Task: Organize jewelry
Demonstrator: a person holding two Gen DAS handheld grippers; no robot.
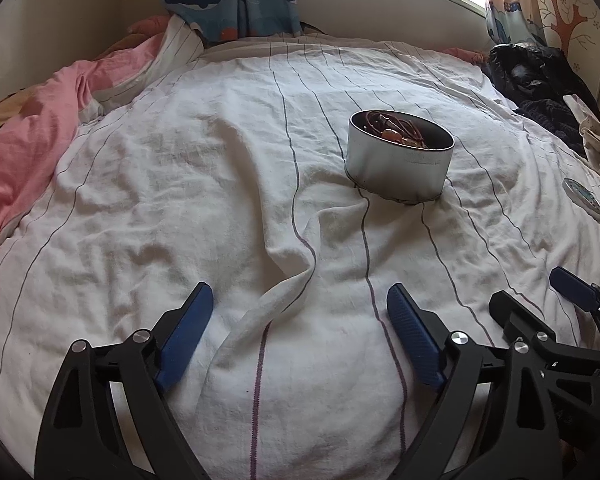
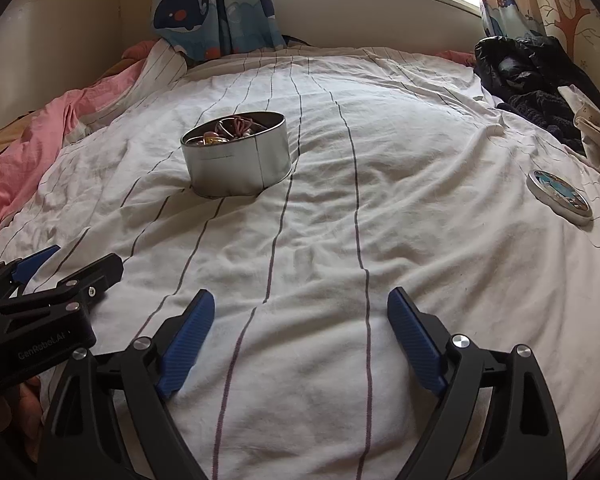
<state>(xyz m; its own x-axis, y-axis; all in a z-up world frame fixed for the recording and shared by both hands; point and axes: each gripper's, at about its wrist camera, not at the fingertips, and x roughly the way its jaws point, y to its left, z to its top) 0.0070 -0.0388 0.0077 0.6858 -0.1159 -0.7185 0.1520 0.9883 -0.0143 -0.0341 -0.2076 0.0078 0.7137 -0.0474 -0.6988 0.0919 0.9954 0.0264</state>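
One bed is seen, covered by one white sheet (image 1: 220,184) with thin dark stripes. It is the biggest thing here, and the round tin is used as the landmark for every place below.

One pink blanket (image 1: 32,136) is bunched up far to the left of the tin. Two curtains are hung behind the tin by the window: one blue curtain with whales (image 2: 216,4) and one pale curtain with a red tree (image 2: 556,4). One heap of dark clothes (image 2: 528,76) is piled behind the tin and far to its right.

Two tongs are counted. The left gripper (image 1: 300,336) is held in front of the tin, well apart from it, and a little to its left. Its two blue fingers (image 1: 186,336) are spread wide, and only a fold of sheet is seen between them. The right gripper (image 2: 301,336) is also held in front of the tin, well apart and more to its right. It is spread wide too, with nothing held.

One round silver tin (image 1: 398,160) is set on the sheet with its top open. The jewelry (image 1: 396,128) is piled inside it, a tangle of reddish cords and beads; the pieces cannot be counted.

One flat round lid (image 2: 560,196) is laid on the sheet far to the right of the tin.
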